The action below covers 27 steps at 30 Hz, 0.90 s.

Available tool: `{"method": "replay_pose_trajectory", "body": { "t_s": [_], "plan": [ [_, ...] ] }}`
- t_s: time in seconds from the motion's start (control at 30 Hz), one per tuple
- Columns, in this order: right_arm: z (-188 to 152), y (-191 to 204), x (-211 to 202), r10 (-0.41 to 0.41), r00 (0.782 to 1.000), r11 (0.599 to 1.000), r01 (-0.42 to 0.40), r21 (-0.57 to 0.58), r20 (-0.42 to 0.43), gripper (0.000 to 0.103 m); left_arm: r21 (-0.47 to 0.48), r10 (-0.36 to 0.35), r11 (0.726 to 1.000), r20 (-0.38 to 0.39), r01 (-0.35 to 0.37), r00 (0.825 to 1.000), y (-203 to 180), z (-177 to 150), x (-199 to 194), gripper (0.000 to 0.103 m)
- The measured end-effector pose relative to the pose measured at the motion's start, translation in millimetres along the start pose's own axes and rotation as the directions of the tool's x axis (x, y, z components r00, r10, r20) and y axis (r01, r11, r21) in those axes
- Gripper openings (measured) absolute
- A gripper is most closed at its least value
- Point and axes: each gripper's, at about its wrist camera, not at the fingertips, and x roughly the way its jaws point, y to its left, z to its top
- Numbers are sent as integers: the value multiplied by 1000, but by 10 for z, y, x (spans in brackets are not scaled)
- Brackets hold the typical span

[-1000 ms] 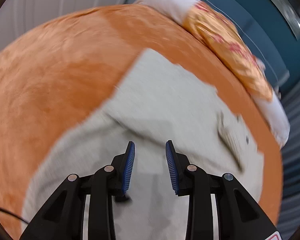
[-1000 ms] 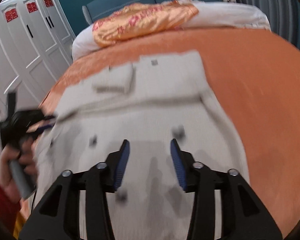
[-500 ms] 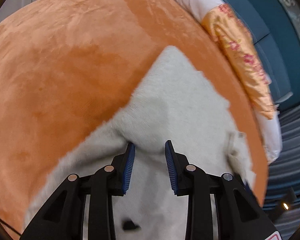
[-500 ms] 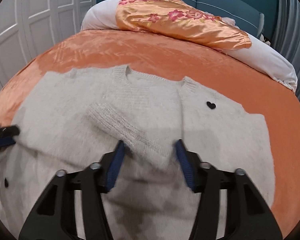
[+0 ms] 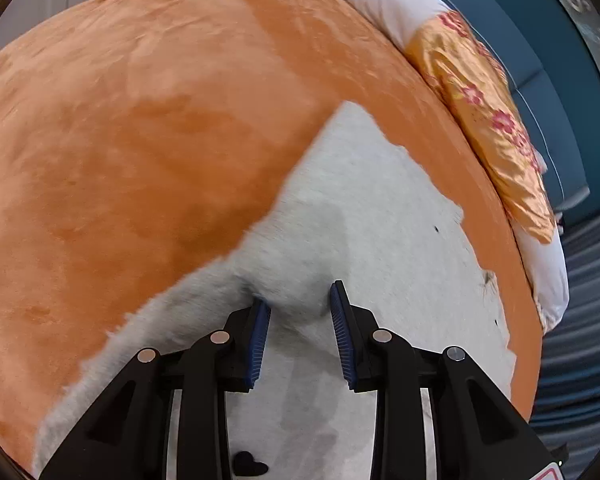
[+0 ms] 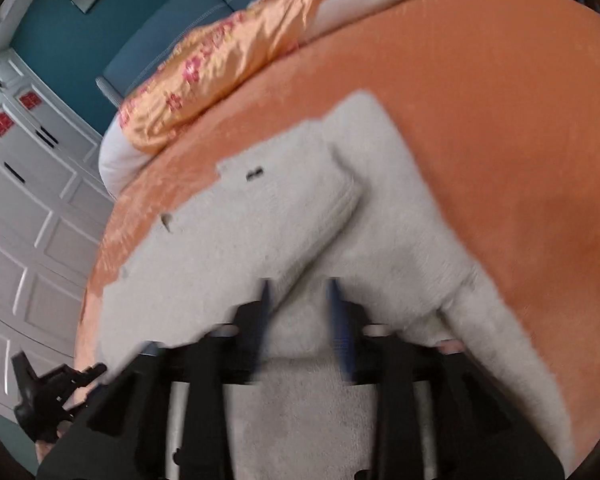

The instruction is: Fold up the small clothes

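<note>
Now | sweater (image 5: 380,240): pale grey, spread on the orange bed (image 5: 140,140), short of the flowered pillow (image 5: 488,120) | left tongs (image 5: 300,312): wide, a raised fold of sweater between the pads | right tongs (image 6: 300,304): blurred, parted, sweater bunched between them, grip unclear

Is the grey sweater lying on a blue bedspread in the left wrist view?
No, the sweater lies on an orange bedspread; blue appears only on the headboard behind the pillows.
</note>
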Motion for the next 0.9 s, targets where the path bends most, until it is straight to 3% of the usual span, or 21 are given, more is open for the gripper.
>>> {"method": "replay_pose_trajectory", "body": {
  "t_s": [0.1, 0.2, 0.27, 0.3, 0.33, 0.4, 0.43, 0.47, 0.5, 0.57, 0.63, 0.7, 0.73, 0.77, 0.83, 0.9],
  "plan": [
    [110, -83, 79, -19, 1000, 999, 18, 49, 3, 50, -39, -13, 999, -2, 12, 1000, 74, 49, 23, 28],
    [248, -69, 234, -91, 996, 993, 92, 67, -21, 45, 13, 10, 1000, 27, -10, 1000, 5, 87, 1, 8],
    [327, 65, 238, -87, 996, 996, 87, 5, -31, 6, 36, 9, 999, 53, -11, 999, -37, 104, -40, 5],
    [367, 193, 140, -61, 998, 997, 62, -41, 11, 5, 46, 0, 999, 75, -4, 997, -47, 117, -99, 4],
    [388, 339, -130, 40, 992, 996, -30, -86, 118, 5, 57, -15, 998, 113, 9, 993, -67, 133, -205, 4],
    [370, 421, -511, 199, 953, 978, -176, -115, 230, 5, 73, -36, 997, 160, 24, 986, -91, 161, -347, 4],
    [313, 392, -604, 191, 944, 978, -159, -135, 270, 4, 78, -24, 997, 184, 10, 983, -78, 167, -383, 4],
    [261, 314, -463, 93, 967, 988, -60, -144, 238, 4, 81, -11, 997, 178, -4, 984, -60, 169, -337, 4],
    [221, 190, -171, 2, 991, 991, 17, -136, 135, 4, 87, 14, 996, 154, -27, 988, -44, 172, -232, 4],
    [119, -83, 284, -137, 989, 987, 131, -91, -54, 4, 91, 99, 990, 81, -107, 992, 26, 151, 54, 4],
    [153, -130, 29, -16, 999, 1000, 17, -22, 28, 4, 77, 74, 994, 82, -81, 994, 62, 121, 29, 5],
    [203, -66, -262, 92, 988, 996, -90, -15, 122, 4, 90, 56, 994, 111, -66, 992, 32, 116, -78, 5],
    [196, -46, -314, 94, 983, 995, -89, -41, 155, 4, 97, 61, 993, 108, -72, 992, 20, 116, -65, 5],
    [192, -63, -196, 38, 992, 998, -30, -60, 123, 4, 102, 76, 991, 99, -86, 992, 14, 113, -15, 5],
    [120, -292, 288, -98, 993, 995, 96, -36, -61, 4, 105, 109, 988, 75, -117, 991, 19, 116, 118, 7],
    [118, -306, 163, -48, 998, 999, 48, -11, -27, 5, 130, 125, 982, 86, -135, 988, -38, 98, 93, 7]
  ]
}}
